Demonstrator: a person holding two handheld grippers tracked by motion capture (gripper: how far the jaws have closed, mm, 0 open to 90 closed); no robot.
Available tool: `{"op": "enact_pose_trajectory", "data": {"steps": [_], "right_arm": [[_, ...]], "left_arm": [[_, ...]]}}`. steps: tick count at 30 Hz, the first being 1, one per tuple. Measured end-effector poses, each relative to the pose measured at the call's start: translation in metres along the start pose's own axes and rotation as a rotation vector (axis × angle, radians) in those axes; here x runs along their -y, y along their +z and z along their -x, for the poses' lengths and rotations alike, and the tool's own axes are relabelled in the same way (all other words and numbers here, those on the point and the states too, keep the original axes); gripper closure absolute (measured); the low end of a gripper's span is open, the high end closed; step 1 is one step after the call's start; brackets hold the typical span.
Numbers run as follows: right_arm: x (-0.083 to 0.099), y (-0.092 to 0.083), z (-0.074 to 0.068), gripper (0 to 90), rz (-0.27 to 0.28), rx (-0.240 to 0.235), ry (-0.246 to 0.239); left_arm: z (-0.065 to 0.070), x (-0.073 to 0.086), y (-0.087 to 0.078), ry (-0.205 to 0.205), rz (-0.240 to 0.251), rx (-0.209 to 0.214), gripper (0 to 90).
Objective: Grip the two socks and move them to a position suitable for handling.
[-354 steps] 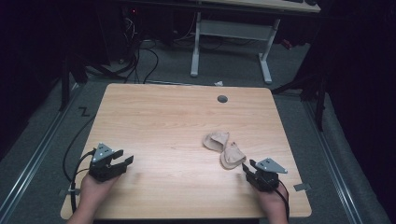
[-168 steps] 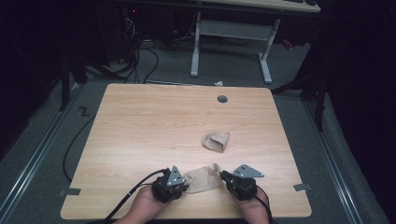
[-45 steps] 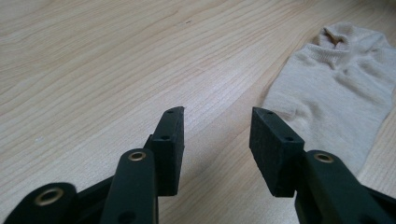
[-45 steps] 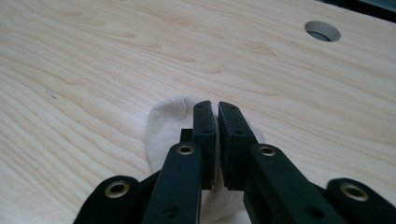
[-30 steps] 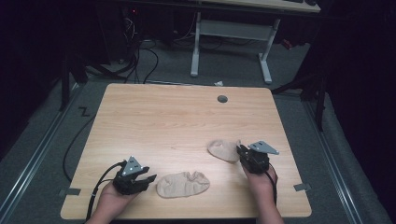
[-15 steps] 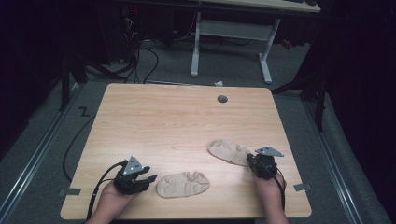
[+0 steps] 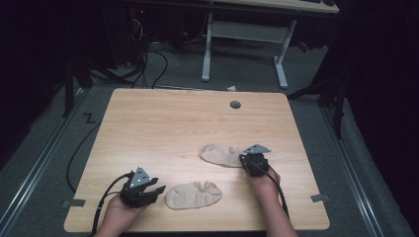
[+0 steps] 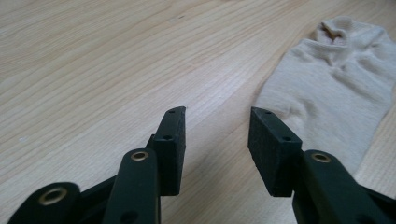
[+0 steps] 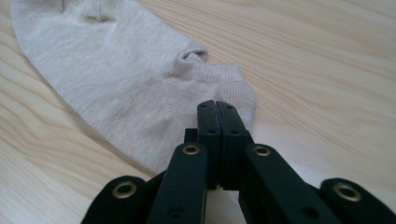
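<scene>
Dark floor with cables and the legs of a white desk [image 7: 244,37] is seen behind a pale wooden table [image 7: 163,123], which has a round grey grommet [image 7: 235,104] near its far edge.

At the near left of the table, the left gripper [image 7: 157,190] is held low over the wood in a hand [image 7: 118,212], its cable [image 7: 99,210] trailing off the near edge. In the left gripper view its jaws are seen standing apart with only bare table between them, nothing gripped. Just beside its tips, to the right, a beige sock [image 7: 193,194] lies flat on the table; in the left gripper view this near sock [image 8: 334,86] is seen past the right jaw, apart from it.

Farther right and a little farther back, a second beige sock [image 7: 220,154] lies spread on the wood, well apart from the first. At its right end the right gripper [image 7: 244,160] is held by the other hand [image 7: 264,180]. Its jaws have just been closing and are seen pressed together in the right gripper view, at the edge of the sock [image 9: 140,79]; whether fabric is pinched between them cannot be told.
</scene>
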State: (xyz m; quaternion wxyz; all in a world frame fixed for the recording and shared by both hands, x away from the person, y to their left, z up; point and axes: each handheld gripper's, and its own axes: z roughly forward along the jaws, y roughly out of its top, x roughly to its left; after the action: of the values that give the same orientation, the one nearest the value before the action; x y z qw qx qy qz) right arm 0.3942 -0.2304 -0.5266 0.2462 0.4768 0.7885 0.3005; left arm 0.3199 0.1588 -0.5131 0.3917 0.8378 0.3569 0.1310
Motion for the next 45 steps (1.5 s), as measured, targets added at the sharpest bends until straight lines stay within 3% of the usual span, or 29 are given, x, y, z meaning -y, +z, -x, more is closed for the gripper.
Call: {"op": "enact_pose_trajectory", "data": {"steps": [8,12,16,20,23,26,28,33,37,41,45], "right_arm": [[-0.021,0.017,-0.048,89.6,0.022,-0.128,-0.091],[-0.024,0.017,-0.070,89.6,0.027,-0.168,-0.152],[-0.023,0.014,-0.082,89.6,0.032,-0.185,-0.191],[-0.022,0.013,-0.083,89.3,0.035,-0.195,-0.182],[-0.023,0.011,-0.082,82.2,0.028,-0.194,-0.159],[-0.026,-0.005,-0.077,79.4,0.099,-0.186,-0.127],[-0.026,-0.012,-0.071,78.0,0.133,-0.186,-0.095],[-0.019,-0.006,-0.063,69.7,0.087,-0.189,-0.043],[-0.018,-0.001,-0.065,67.1,0.069,-0.199,-0.032],[-0.018,0.004,-0.067,66.8,0.052,-0.191,-0.037],[-0.018,0.008,-0.069,69.5,0.035,-0.176,-0.046]], "left_arm": [[-0.008,-0.001,0.001,-0.016,0.010,-0.026,56.9],[-0.010,-0.002,0.005,-0.021,0.011,-0.038,56.6],[-0.011,-0.004,0.008,-0.035,0.020,-0.041,55.7],[-0.012,-0.007,0.012,-0.032,0.018,-0.050,54.9],[-0.014,-0.011,0.017,-0.049,0.028,-0.042,54.4],[-0.016,-0.017,0.021,-0.059,0.042,-0.035,53.7],[-0.016,-0.021,0.026,-0.050,0.046,-0.052,53.1],[-0.019,-0.029,0.040,-0.074,0.056,-0.073,50.1],[-0.020,-0.033,0.048,-0.066,0.051,-0.086,50.2],[-0.022,-0.034,0.051,-0.062,0.063,-0.089,63.3],[-0.022,-0.033,0.053,-0.065,0.044,-0.086,70.2]]}}
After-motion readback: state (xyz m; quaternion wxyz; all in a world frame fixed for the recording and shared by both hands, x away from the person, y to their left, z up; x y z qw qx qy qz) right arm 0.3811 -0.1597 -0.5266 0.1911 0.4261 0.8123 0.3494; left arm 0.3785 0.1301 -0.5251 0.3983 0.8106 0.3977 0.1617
